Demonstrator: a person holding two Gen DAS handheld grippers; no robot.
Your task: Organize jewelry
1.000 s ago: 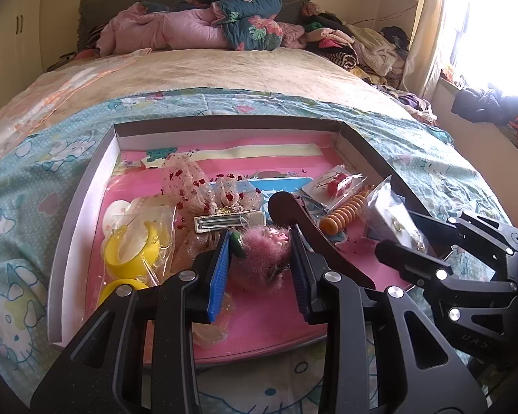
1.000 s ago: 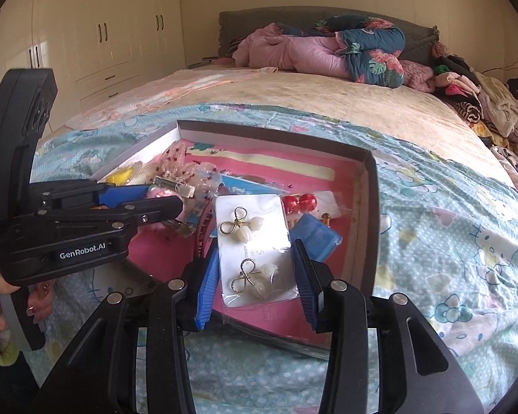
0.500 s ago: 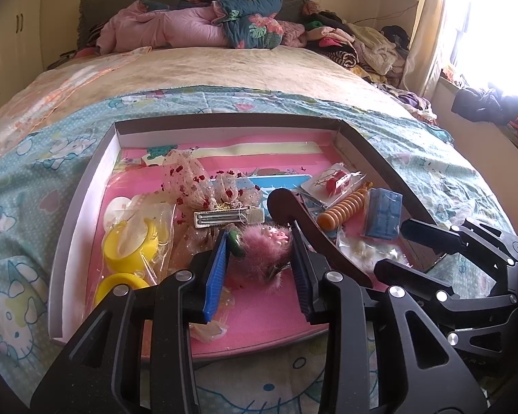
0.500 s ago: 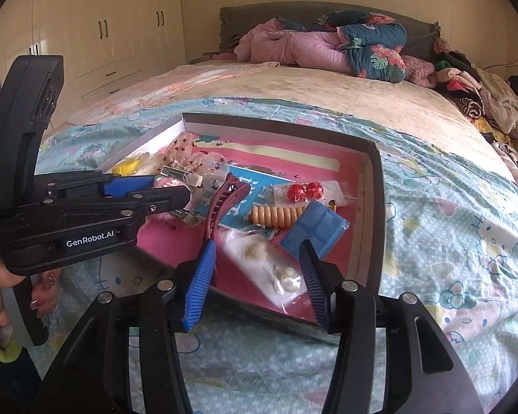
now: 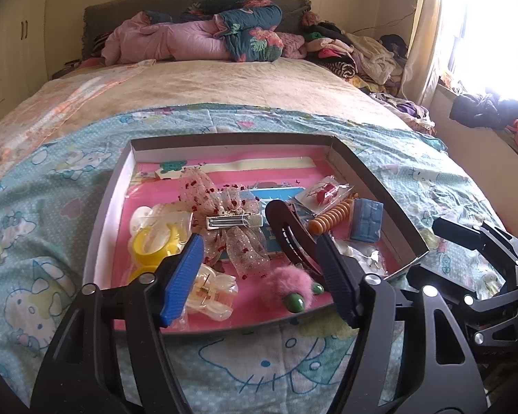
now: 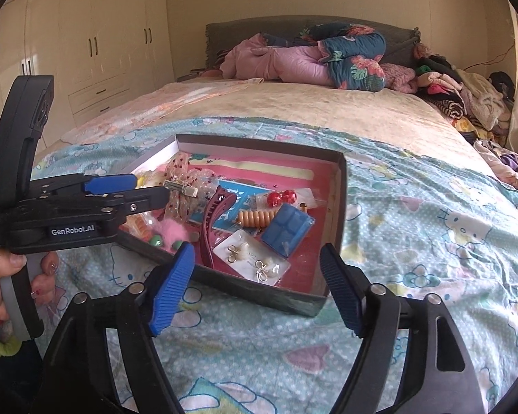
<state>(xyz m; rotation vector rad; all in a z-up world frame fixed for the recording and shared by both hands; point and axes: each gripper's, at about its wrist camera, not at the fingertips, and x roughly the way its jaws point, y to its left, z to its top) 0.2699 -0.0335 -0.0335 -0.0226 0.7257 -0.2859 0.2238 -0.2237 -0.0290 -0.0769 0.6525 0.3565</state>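
On the bed, over the cartoon-cat sheet (image 6: 431,220), sits the shallow grey-walled cardboard tray with a pink floor (image 5: 376,186), and everything here is placed by that tray. Starting at its left side: the yellow plastic rings in a clear bag (image 5: 152,241) lie against the left wall, with a translucent cream claw clip (image 5: 210,293) at the near-left edge. Over that same near edge hangs the left gripper (image 5: 259,276); its jaws have just been opening and they stand apart with nothing pressed between them, the fluffy pink pom-pom with green beads (image 5: 290,286) lying loose on the tray floor below. Mid-tray, a sheer bow dotted with red on a silver clip (image 5: 224,214), then the dark maroon curved hair clip (image 6: 212,224) running toward the near wall. Right of centre: an orange ribbed coil (image 6: 255,219), red earrings in a clear packet (image 6: 281,198) and a blue moulded plastic block (image 6: 286,229). In the near-right corner rests the white card of gold-bow pearl earrings in clear wrap (image 6: 253,258), flat, face up, untouched. The right gripper (image 6: 255,289) hovers just outside the near wall, released; its jaws too have just been opening, and they are empty.

So this looks like a drop-off completed on both sides, pieces in the tray. Next move, I'd judge: pull clear, choose another piece, and mind that slippery wrap and soft fluff.
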